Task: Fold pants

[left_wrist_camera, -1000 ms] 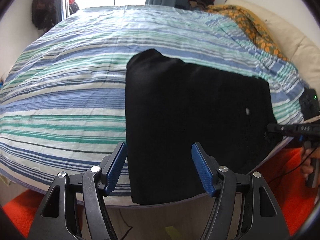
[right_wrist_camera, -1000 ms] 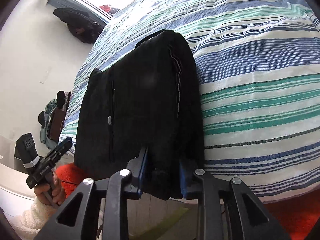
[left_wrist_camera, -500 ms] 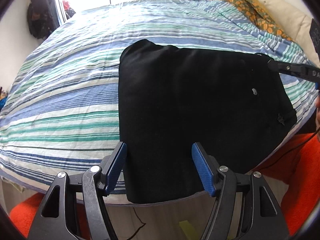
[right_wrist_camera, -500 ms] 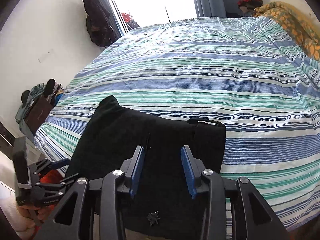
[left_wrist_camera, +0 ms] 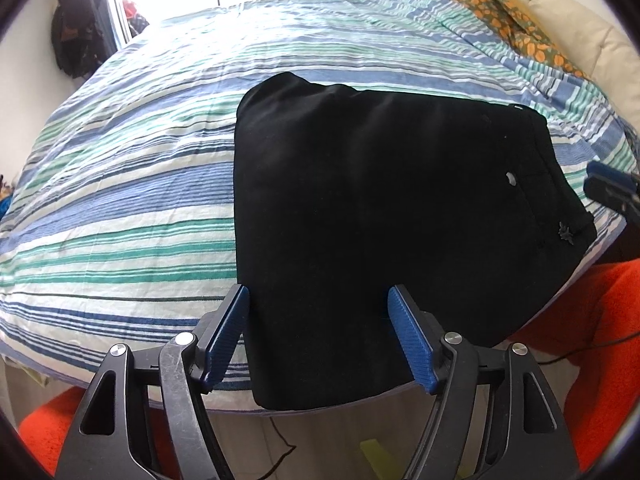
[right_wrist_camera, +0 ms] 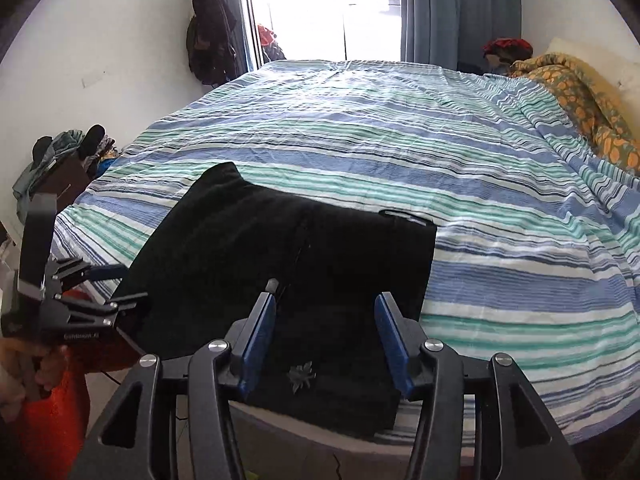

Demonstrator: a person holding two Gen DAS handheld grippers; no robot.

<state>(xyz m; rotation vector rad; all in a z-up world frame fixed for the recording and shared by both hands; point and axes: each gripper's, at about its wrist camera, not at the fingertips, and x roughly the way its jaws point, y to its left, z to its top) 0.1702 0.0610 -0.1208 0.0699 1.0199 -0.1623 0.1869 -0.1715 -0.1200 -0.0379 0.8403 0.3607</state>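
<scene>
The black pants [left_wrist_camera: 360, 208] lie folded into a flat rectangle on the bed [left_wrist_camera: 132, 184], at its near edge, on the blue, green and white striped cover. In the left wrist view one short side of the bundle reaches the mattress edge and hangs slightly over it, while the waistband end with a pale button [left_wrist_camera: 511, 179] and a small leaf-shaped emblem [left_wrist_camera: 566, 233] points to the right. The left hand-held gripper [left_wrist_camera: 318, 332] hovers above that near edge with its blue pads spread wide and its jaws opening; the cloth shows between them, but neither pad presses on it. The right hand-held gripper [right_wrist_camera: 325, 344] hangs over the waistband end, its jaws also opening and standing moderately wide, with the emblem [right_wrist_camera: 301, 376] and the dark fabric visible in the gap and nothing gripped. In the right wrist view the left tool appears at the far left, held by the person's hand [right_wrist_camera: 28, 376] beside the bundle's edge. An orange-patterned blanket [right_wrist_camera: 580, 100] lies along the right side of the bed, and a bright orange rug [left_wrist_camera: 592, 344] covers the floor beneath its edge.
</scene>
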